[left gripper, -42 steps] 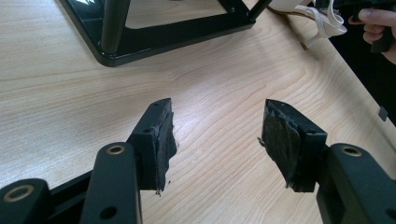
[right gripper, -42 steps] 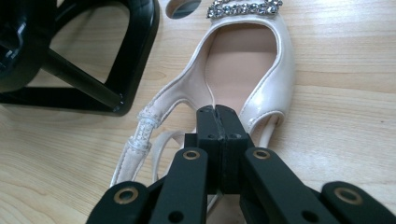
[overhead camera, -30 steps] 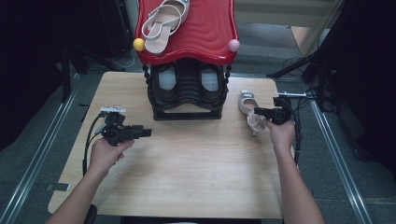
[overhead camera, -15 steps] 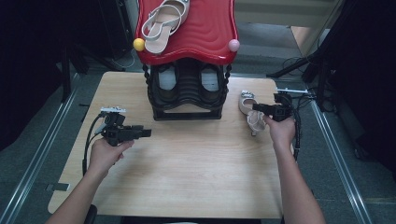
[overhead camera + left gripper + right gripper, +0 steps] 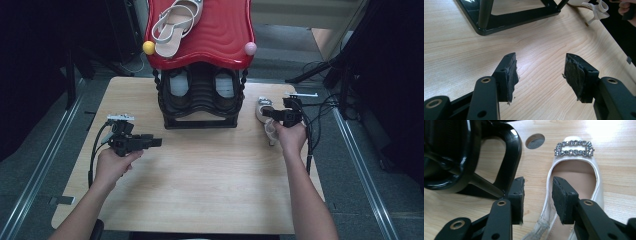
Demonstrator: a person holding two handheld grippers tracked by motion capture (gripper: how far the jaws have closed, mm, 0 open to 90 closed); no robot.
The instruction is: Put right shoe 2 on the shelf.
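A white flat shoe (image 5: 576, 177) with a rhinestone buckle (image 5: 574, 148) lies on the wooden table (image 5: 210, 170), just right of the black shoe rack (image 5: 200, 107). My right gripper (image 5: 537, 195) straddles the shoe's near side wall, one pad inside the shoe and one outside. Its jaws have just been opening, and bare wood shows between the outer pad and the rim. From above, the right gripper (image 5: 268, 113) is over the shoe (image 5: 262, 106). My left gripper (image 5: 157, 142) stands open over bare wood left of the rack, with nothing between its fingers (image 5: 510, 75).
The rack has a red wavy top (image 5: 220, 35) carrying a white sandal (image 5: 175, 25), with a yellow ball (image 5: 148, 47) and a pink ball (image 5: 250, 48) at its corners. Two shoes sit inside the rack. Cables lie past the table's right edge.
The right hand has shifted slightly to the left at the shoe, which lies on the table throughout. The left hand has not moved.
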